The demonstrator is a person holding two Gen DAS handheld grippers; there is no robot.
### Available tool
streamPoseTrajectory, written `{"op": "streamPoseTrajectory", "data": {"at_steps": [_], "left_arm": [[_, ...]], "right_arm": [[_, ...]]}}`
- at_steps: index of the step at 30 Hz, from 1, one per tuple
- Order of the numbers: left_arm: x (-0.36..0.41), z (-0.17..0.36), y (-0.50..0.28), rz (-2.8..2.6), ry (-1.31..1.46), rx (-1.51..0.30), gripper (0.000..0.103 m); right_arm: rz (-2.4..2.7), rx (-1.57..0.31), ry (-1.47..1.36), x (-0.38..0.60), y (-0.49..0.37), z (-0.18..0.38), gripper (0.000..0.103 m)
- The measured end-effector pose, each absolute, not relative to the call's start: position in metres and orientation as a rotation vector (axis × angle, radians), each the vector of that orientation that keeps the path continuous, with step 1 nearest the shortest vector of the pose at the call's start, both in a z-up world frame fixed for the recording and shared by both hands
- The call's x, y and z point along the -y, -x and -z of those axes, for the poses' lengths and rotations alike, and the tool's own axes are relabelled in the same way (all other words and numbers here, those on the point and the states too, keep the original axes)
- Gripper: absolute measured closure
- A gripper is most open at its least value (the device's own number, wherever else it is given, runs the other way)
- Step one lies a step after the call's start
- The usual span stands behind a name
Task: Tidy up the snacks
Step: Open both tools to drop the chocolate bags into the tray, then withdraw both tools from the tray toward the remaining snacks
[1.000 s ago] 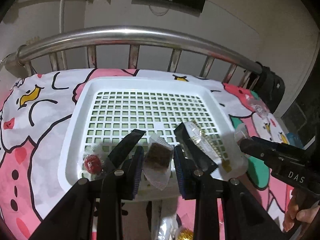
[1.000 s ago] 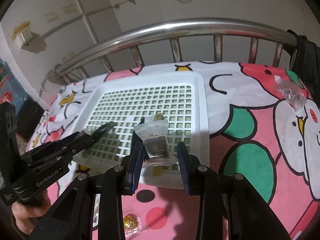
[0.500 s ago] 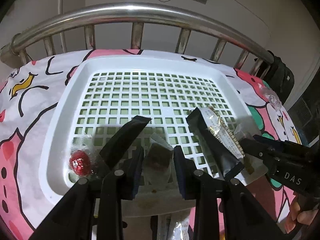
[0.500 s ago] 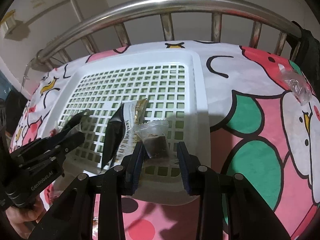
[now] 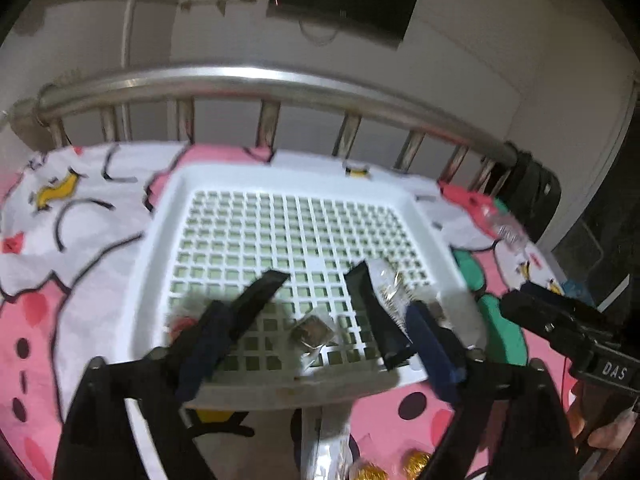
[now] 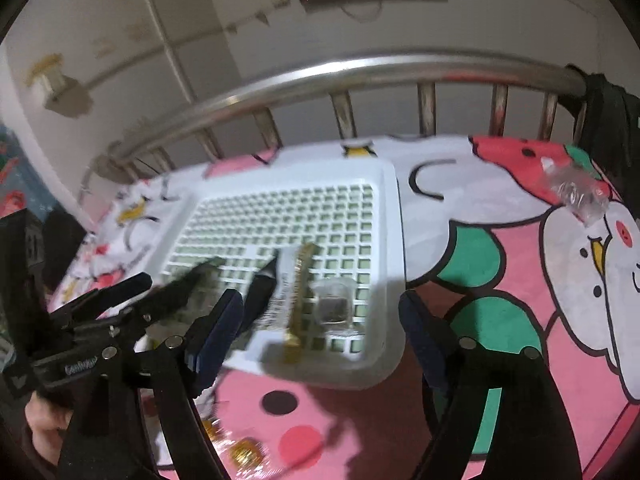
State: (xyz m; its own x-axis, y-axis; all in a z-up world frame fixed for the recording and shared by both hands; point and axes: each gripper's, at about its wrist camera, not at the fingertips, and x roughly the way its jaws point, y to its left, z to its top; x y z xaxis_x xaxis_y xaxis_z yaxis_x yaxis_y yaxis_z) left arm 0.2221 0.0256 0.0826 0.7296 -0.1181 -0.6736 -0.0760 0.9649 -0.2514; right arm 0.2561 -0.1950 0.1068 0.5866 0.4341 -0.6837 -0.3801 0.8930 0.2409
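Two tools, left tool (image 5: 316, 340) and right tool (image 6: 320, 320), spread wide, jaws just opened, nothing gripped. Nearest, on pink cartoon bedsheet (image 6: 520, 320): gold-wrapped candies (image 5: 416, 462). Beyond, white lattice basket (image 5: 168, 264) on bed. Inside, near front rim: small clear-wrapped brown snack (image 5: 312, 332) lying loose between left tool's fingers; second brown snack packet (image 6: 334, 308) likewise below right tool; long dark-and-silver wrapper (image 6: 280, 300) between them. Farther right, clear wrapper (image 6: 576, 192) on sheet. Behind, steel bed rail (image 5: 256, 80).

Snack packets (image 5: 312, 332) lie in the basket (image 5: 160, 248) on the bedsheet (image 5: 72, 240).
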Motion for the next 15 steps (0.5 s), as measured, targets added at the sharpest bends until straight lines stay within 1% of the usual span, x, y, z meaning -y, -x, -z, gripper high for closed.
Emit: {"op": "streamPoseTrajectory", "data": {"at_steps": [2,4,9,15], "left_arm": [[-0.029,-0.094,-0.207,0.022,0.269,-0.707,0.003],[-0.031,-0.105,-0.191,0.010,0.252,-0.674,0.002],[-0.037,-0.119,-0.154,-0.003,0.224,-0.622,0.001],[-0.043,-0.122,-0.116,-0.032,0.214,-0.588,0.001]], "right_arm": [[-0.496,-0.784,-0.077,0.198,-0.243,-0.116,0.019],[-0.518,-0.736,-0.084,0.201,-0.224,-0.127,0.018],[-0.574,-0.656,-0.105,0.205,-0.186,-0.145,0.015],[-0.626,-0.593,-0.103,0.201,-0.146,-0.156,0.014]]}}
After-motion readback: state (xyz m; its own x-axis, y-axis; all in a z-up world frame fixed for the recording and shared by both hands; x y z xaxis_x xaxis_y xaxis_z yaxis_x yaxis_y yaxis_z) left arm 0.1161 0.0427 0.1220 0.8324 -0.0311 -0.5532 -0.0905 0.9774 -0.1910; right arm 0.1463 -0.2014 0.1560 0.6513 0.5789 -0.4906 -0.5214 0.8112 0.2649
